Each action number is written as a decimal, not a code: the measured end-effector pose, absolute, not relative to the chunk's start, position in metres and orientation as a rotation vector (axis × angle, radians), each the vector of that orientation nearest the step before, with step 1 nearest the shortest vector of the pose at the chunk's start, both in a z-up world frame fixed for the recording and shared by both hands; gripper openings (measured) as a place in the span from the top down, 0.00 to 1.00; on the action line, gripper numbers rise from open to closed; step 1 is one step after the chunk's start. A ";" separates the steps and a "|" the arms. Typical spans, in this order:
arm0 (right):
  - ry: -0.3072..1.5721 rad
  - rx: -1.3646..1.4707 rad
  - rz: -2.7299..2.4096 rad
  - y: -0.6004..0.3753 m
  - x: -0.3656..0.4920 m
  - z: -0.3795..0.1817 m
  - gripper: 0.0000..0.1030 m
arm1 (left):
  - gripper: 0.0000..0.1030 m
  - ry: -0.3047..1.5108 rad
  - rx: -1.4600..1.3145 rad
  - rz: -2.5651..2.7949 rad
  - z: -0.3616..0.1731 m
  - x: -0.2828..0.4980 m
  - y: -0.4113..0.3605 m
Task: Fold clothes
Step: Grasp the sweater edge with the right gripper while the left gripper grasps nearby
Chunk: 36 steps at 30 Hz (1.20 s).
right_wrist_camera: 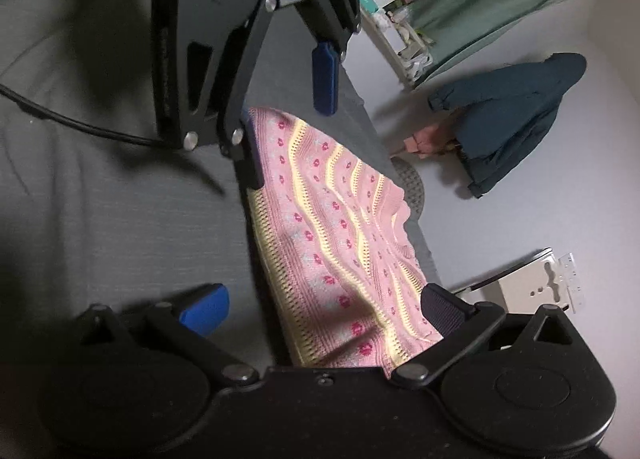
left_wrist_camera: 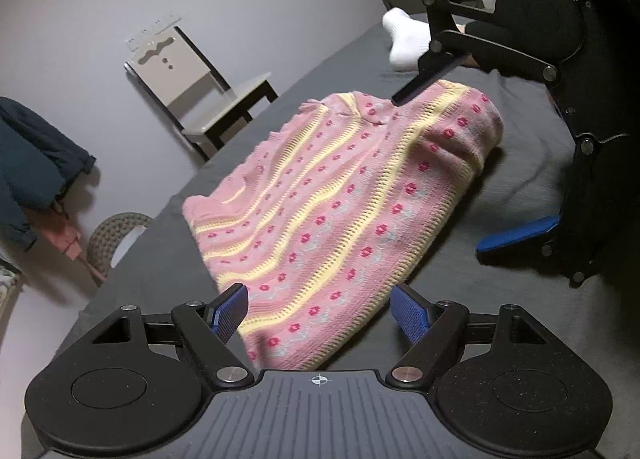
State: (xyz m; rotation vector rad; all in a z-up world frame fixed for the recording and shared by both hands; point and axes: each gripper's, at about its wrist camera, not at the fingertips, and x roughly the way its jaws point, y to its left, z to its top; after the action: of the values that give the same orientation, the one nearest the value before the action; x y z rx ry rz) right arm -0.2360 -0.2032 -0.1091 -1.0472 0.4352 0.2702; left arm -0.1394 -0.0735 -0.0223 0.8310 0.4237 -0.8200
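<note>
Between my left claw's [left_wrist_camera: 320, 313] two blue ribbed pads [left_wrist_camera: 410, 313] lies the near end of one sweater [left_wrist_camera: 340, 195], folded on the grey sheet [left_wrist_camera: 160, 259]. It is pink knit with wavy yellow bands and rows of small red flowers. I see my left claw spread wide, its pads apart on either side of the hem and gripping nothing. My right claw [left_wrist_camera: 440, 163] hangs at the sweater's far end, also spread: one finger [left_wrist_camera: 424, 77] over the knit's top edge, the other blue pad [left_wrist_camera: 520, 233] low beside it on the sheet. Beyond the right claw lies one white sock [left_wrist_camera: 404, 41]. Off the bed's left edge I count one chair [left_wrist_camera: 200, 87], one dark jacket [left_wrist_camera: 32, 163] and one woven stool [left_wrist_camera: 116, 235].
</note>
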 end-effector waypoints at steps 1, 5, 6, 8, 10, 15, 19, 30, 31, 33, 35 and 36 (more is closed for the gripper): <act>0.440 -1.044 0.270 -0.203 -0.234 -0.109 0.00 | 0.23 0.429 0.836 -0.826 -0.023 -0.139 -0.075; 0.439 -1.038 0.259 -0.203 -0.227 -0.110 0.00 | 0.23 0.456 0.855 -0.851 -0.023 -0.139 -0.080; 0.437 -1.040 0.253 -0.203 -0.226 -0.110 0.00 | 0.23 0.457 0.864 -0.855 -0.023 -0.139 -0.080; 0.438 -1.045 0.247 -0.203 -0.225 -0.111 0.00 | 0.23 0.454 0.887 -0.863 -0.022 -0.140 -0.082; 0.424 -1.065 0.233 -0.203 -0.226 -0.112 0.00 | 0.23 0.442 0.918 -0.864 -0.022 -0.143 -0.082; 0.414 -1.080 0.199 -0.205 -0.221 -0.114 0.00 | 0.23 0.418 0.989 -0.878 -0.021 -0.152 -0.085; 0.392 -1.080 0.187 -0.206 -0.220 -0.115 0.00 | 0.23 0.409 1.048 -0.892 -0.023 -0.158 -0.091; 0.370 -1.058 0.170 -0.212 -0.219 -0.112 0.00 | 0.22 0.406 1.084 -0.900 -0.024 -0.156 -0.104; 0.373 -1.044 0.170 -0.213 -0.218 -0.110 0.00 | 0.22 0.404 1.082 -0.901 -0.024 -0.156 -0.104; 0.377 -1.022 0.175 -0.215 -0.218 -0.107 0.00 | 0.22 0.390 1.088 -0.902 -0.026 -0.156 -0.104; 0.385 -1.001 0.179 -0.218 -0.217 -0.104 0.00 | 0.22 0.372 1.113 -0.906 -0.028 -0.158 -0.106; 0.389 -0.987 0.180 -0.219 -0.217 -0.102 0.00 | 0.22 0.359 1.128 -0.905 -0.029 -0.160 -0.107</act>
State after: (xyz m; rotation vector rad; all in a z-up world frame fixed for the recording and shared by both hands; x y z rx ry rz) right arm -0.2168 -0.2186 -0.1022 -0.9868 0.3888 0.1803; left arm -0.1598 -0.1072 -0.0286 1.1275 0.3590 -0.9054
